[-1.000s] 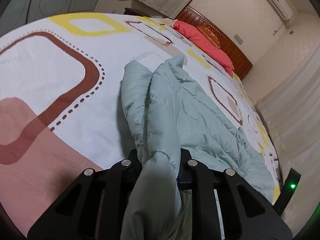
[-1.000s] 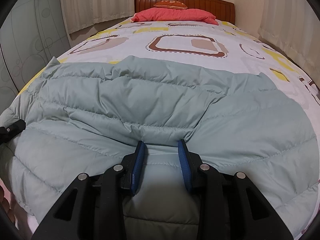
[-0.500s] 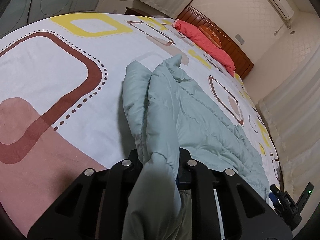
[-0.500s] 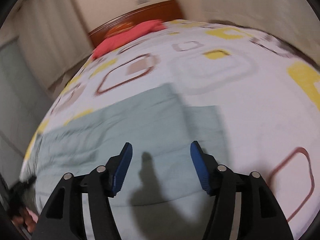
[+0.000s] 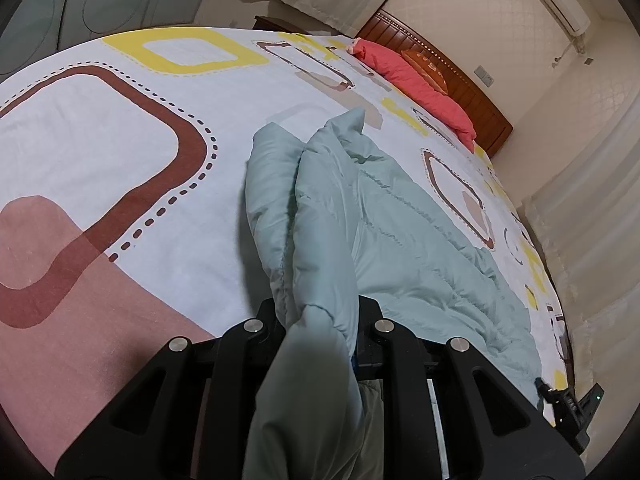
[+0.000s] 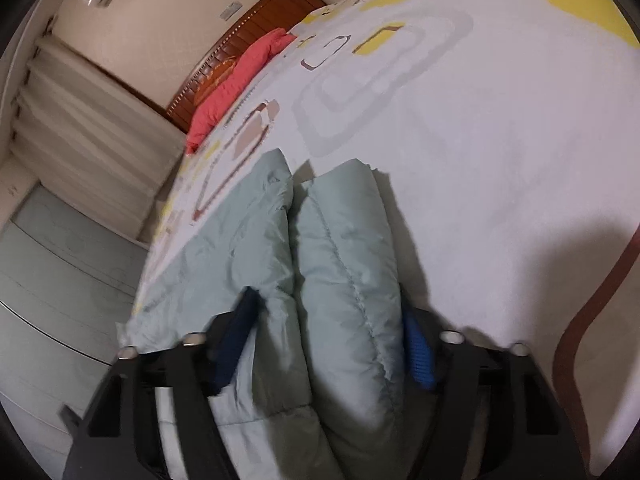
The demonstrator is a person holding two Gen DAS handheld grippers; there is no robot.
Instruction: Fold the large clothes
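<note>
A pale green quilted down jacket (image 5: 408, 240) lies spread on the bed. My left gripper (image 5: 320, 312) is shut on a bunched fold at the jacket's left edge. In the right wrist view the jacket (image 6: 344, 264) shows as two puffy folds lying between the fingers of my right gripper (image 6: 332, 320). The right jaws stand wide, one blue pad (image 6: 418, 354) on each side of the folds, not pressed tight. The right gripper also shows at the far right of the left wrist view (image 5: 568, 404).
The bed sheet (image 5: 100, 140) is white with brown, yellow and pink rounded squares. A red pillow (image 5: 416, 80) lies against the wooden headboard (image 5: 460, 80). Curtains (image 6: 80, 120) and a pale wardrobe (image 6: 60, 280) stand beside the bed.
My right gripper let go of the jacket's middle, swung to its right edge and now straddles the folds there. My left gripper stayed shut on the left edge.
</note>
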